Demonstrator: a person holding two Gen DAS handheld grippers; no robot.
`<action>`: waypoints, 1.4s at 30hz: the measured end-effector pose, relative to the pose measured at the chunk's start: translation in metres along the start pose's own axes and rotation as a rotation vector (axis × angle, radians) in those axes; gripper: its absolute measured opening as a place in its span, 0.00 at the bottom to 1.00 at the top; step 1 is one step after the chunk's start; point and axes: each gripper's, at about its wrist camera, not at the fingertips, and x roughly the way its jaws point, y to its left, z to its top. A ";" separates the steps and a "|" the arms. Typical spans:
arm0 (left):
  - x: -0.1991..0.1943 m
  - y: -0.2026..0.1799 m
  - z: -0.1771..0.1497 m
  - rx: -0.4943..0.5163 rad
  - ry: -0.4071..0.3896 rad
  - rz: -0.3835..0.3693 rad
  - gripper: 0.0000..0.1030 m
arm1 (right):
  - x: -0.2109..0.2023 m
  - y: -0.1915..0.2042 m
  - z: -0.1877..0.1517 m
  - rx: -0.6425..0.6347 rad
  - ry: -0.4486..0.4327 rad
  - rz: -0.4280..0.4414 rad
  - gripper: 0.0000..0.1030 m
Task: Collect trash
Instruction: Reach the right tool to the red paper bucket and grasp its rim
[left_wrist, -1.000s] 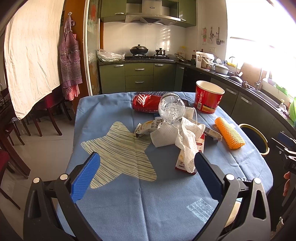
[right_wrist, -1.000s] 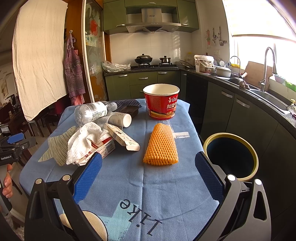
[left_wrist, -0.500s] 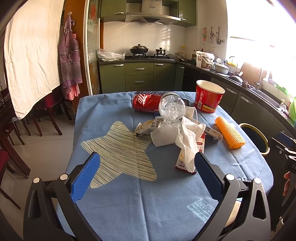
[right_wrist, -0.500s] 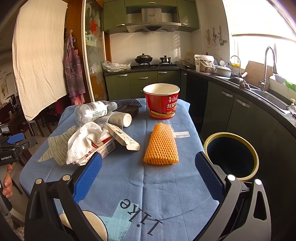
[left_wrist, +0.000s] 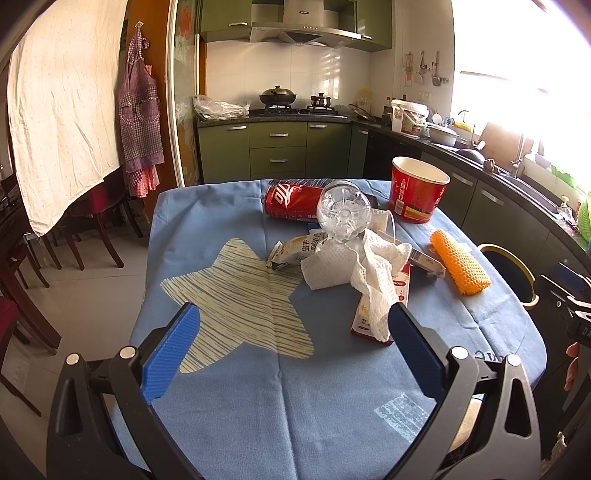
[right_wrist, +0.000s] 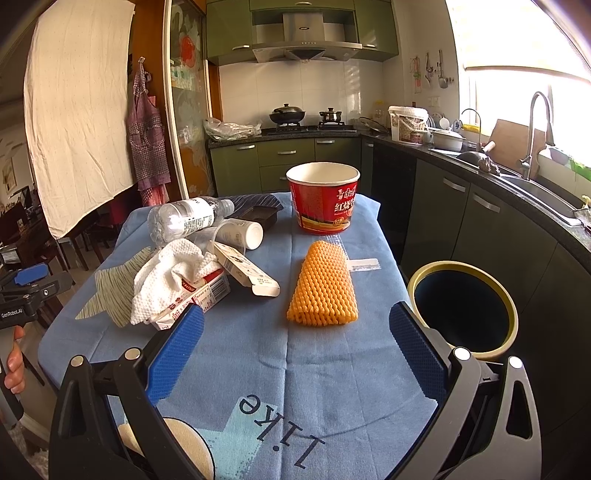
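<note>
Nothing moved since earlier frames. Left claw (left_wrist: 293, 350) wide apart, empty above tablecloth (left_wrist: 236, 406); right claw (right_wrist: 295, 350) likewise.

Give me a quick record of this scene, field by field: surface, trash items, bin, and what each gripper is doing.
surface: blue tablecloth
trash: orange foam net; red paper bowl, upright; clear bottle, on its side; red can, on its side; white paper towel over a carton
bin: yellow-rimmed trash bin, beside the table
left gripper: open, empty
right gripper: open, empty
</note>
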 end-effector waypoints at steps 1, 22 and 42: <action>0.001 0.001 -0.001 -0.001 0.003 0.001 0.94 | 0.001 -0.001 0.000 0.000 0.002 -0.003 0.96; 0.061 0.018 0.062 -0.028 0.096 0.019 0.94 | 0.135 -0.057 0.152 0.014 0.221 0.022 0.94; 0.132 0.010 0.126 0.003 0.081 -0.008 0.94 | 0.317 -0.122 0.235 0.120 0.493 -0.119 0.25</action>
